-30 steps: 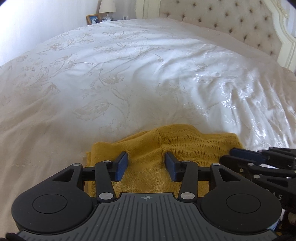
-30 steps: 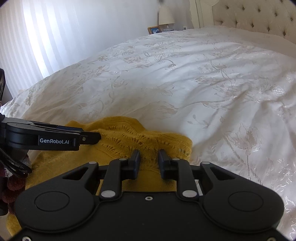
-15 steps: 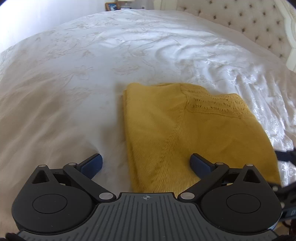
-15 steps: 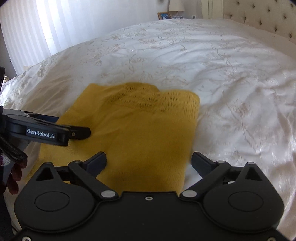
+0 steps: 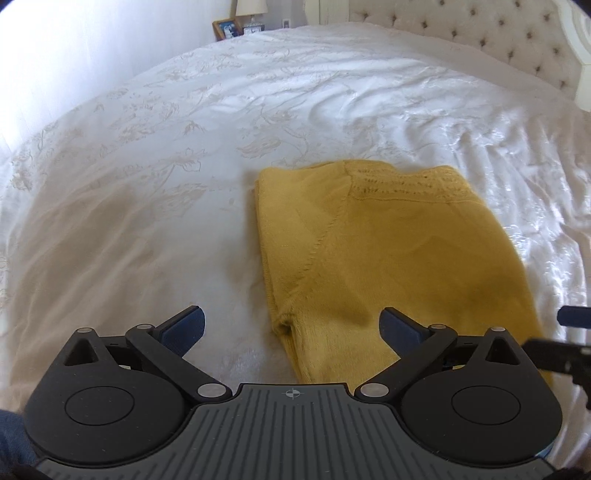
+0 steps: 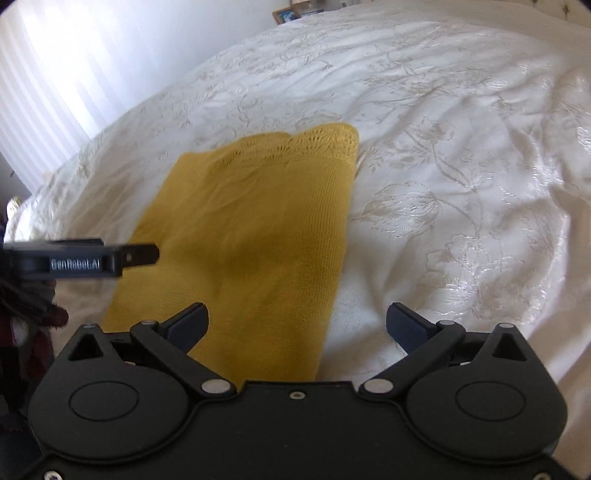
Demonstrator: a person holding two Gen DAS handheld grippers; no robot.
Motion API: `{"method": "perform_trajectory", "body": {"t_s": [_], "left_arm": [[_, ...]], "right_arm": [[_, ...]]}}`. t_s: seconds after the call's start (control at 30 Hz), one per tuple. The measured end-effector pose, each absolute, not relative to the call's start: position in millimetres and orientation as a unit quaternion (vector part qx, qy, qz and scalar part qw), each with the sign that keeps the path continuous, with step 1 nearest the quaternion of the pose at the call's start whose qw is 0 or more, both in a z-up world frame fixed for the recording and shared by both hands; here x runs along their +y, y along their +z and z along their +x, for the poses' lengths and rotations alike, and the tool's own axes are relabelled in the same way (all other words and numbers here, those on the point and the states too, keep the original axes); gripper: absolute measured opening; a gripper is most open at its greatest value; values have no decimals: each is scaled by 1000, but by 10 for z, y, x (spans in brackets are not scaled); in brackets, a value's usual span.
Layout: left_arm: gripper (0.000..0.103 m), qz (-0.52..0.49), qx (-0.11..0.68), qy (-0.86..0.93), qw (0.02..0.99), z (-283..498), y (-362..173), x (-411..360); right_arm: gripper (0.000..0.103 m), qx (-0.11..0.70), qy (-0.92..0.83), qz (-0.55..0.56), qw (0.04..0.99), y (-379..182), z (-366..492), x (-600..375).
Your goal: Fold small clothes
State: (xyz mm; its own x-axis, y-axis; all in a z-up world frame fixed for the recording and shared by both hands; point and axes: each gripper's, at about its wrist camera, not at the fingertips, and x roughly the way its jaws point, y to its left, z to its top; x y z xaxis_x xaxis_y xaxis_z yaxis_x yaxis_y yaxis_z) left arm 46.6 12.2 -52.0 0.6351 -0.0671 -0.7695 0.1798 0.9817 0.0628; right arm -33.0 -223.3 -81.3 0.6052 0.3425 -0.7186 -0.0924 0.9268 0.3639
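A mustard-yellow knit garment (image 5: 388, 251) lies folded flat in a long rectangle on the white bedspread (image 5: 184, 155); its lacy edge is at the far end. It also shows in the right wrist view (image 6: 251, 229). My left gripper (image 5: 291, 326) is wide open and empty, held above the garment's near left edge. My right gripper (image 6: 297, 323) is wide open and empty, above the garment's near right edge. The left gripper's side (image 6: 85, 258) shows at the left of the right wrist view.
The embroidered white bedspread (image 6: 461, 166) stretches around the garment on all sides. A tufted headboard (image 5: 480, 40) stands at the far right. A framed picture (image 5: 227, 27) and a lamp base sit on a nightstand beyond the bed. Bright curtains (image 6: 55, 74) hang on the left.
Both grippers went from nearly shut at the garment's far lacy edge to wide open, and drew back and up. The garment now lies flat, let go.
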Motion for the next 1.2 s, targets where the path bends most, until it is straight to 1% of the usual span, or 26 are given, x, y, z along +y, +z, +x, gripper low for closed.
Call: {"method": "perform_trajectory", "body": {"t_s": [0.23,0.3,0.4,0.53,0.67,0.8,1.2], "left_arm": [[102,39,414,-52,908,158,-267,29],[102,55,405,-27,912,65,-196,-25],[102,95,387,8,917,-66,-88,-123],[102,115,379,5,918,-173,17,-210],[102,78,405,-34,910,-221,49,-213],[102,54,427,-47,902,-234,21,-204],[102,48,452,-40,890,-254,-92,-162]], "right_arm": [[102,395,95,178,896,-527,-460,-2342],[102,382,99,184,900,-436,-513,-2368],[102,362,94,157,914,-285,-591,-2338],[102,342,74,144,926,-107,-692,-2322],[102,353,19,136,925,-12,-759,-2318],[102,365,12,123,923,-1,-804,-2314],[102,385,46,157,908,-85,-865,-2342]]}}
